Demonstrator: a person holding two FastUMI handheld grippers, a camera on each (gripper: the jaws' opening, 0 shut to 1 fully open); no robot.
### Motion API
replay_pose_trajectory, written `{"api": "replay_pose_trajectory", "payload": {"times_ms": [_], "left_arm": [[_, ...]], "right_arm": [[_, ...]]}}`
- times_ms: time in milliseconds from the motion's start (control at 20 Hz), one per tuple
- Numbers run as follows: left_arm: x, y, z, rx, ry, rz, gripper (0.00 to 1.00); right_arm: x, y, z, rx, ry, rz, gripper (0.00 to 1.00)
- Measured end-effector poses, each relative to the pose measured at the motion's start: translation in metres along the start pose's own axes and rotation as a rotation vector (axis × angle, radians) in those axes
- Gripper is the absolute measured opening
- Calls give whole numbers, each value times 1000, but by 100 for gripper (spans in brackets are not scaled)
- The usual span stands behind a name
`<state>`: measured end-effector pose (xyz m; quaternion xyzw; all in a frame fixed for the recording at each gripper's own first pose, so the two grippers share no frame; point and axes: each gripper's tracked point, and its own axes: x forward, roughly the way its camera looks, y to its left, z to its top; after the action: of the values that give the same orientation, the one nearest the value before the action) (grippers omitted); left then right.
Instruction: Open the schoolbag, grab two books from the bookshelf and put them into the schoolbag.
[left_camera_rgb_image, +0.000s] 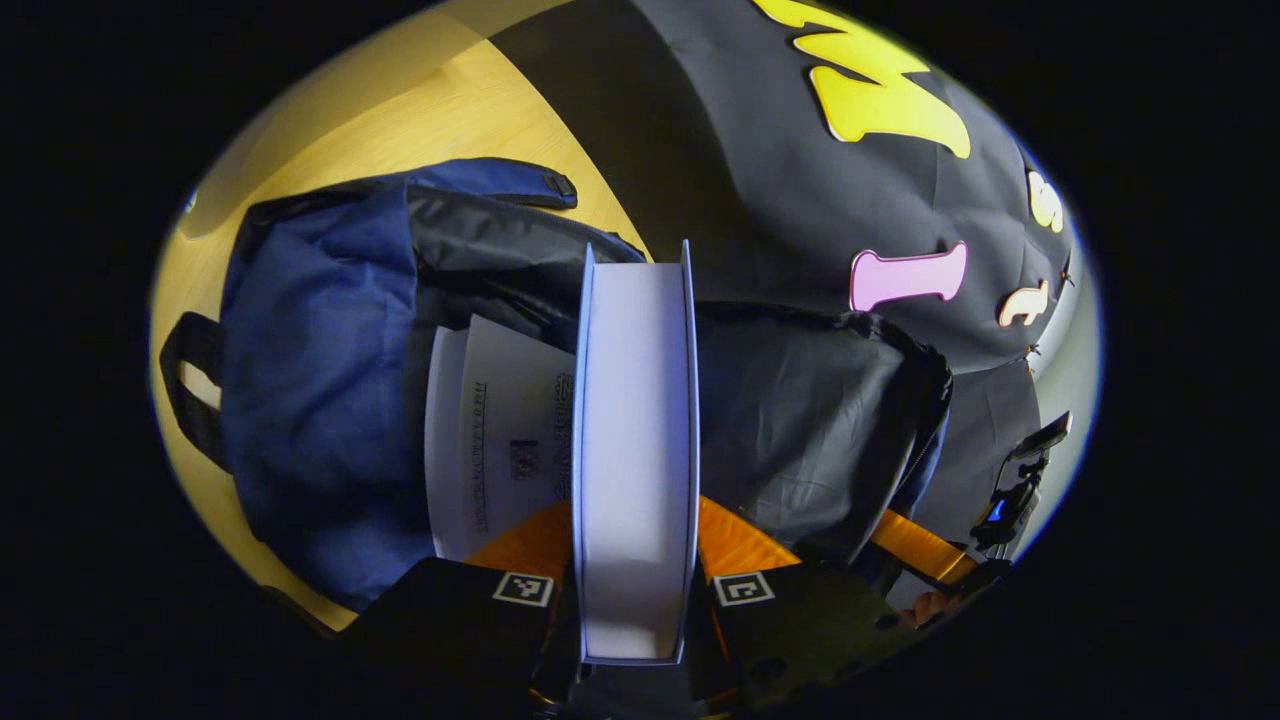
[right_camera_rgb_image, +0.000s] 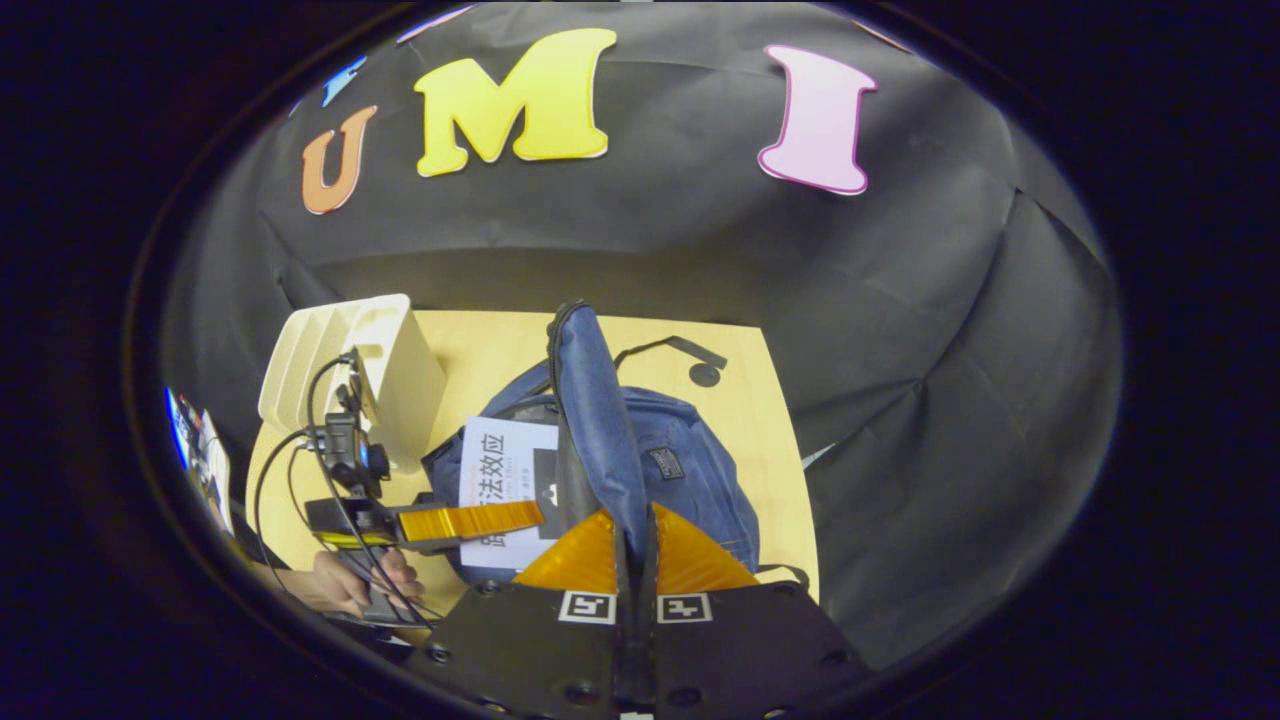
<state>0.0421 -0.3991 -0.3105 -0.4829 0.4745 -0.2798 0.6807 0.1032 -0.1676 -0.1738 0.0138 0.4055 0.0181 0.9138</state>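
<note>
White book (left_camera_rgb_image: 634, 450) clamped by left gripper (left_camera_rgb_image: 634, 585) over schoolbag (left_camera_rgb_image: 320, 380).

first book (left_camera_rgb_image: 500, 440) half hidden behind held book (left_camera_rgb_image: 635, 450)

Matt woven cloth schoolbag (right_camera_rgb_image: 690, 470), blue outside with a dark lining; smooth paper book (left_camera_rgb_image: 635, 450); pale wood-grain bench (right_camera_rgb_image: 500, 350); smooth cream plastic bookshelf (right_camera_rgb_image: 400, 370).
</note>
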Motion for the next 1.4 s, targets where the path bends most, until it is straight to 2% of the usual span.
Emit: {"api": "replay_pose_trajectory", "payload": {"times_ms": [300, 450, 500, 600, 700, 750, 800, 900, 950, 1200, 1400], "left_arm": [[22, 3, -2, -22, 25, -58, 45], [27, 7, -4, -47, 44, -62, 46], [29, 11, -4, -48, 50, -43, 46], [32, 23, -4, -38, 59, 3, 52], [33, 21, -3, -62, 74, 12, 72], [33, 22, -5, -61, 98, 37, 67], [32, 23, -9, -53, 119, 61, 69], [30, 26, -8, -17, 129, 132, 85], [26, 26, -8, 2, 132, 161, 77], [-1, 31, 3, 75, 126, 316, 96], [-31, 36, 12, 140, 107, 421, 97]], "right_arm": [[2, 5, 0, 3, 7, 10, 0], [3, 6, 1, 3, 10, 10, 0], [4, 6, 1, 3, 12, 11, 0], [6, 9, -1, 6, 20, 19, 0], [8, 11, -2, 4, 26, 22, 0], [9, 11, -2, 2, 26, 22, 0], [10, 10, -2, -4, 25, 17, 0], [13, 9, -3, -7, 28, 14, 0], [15, 9, -4, -3, 30, 14, 0], [19, 13, -9, 10, 35, 24, 0], [20, 24, -17, 21, 38, 40, 0]]}}
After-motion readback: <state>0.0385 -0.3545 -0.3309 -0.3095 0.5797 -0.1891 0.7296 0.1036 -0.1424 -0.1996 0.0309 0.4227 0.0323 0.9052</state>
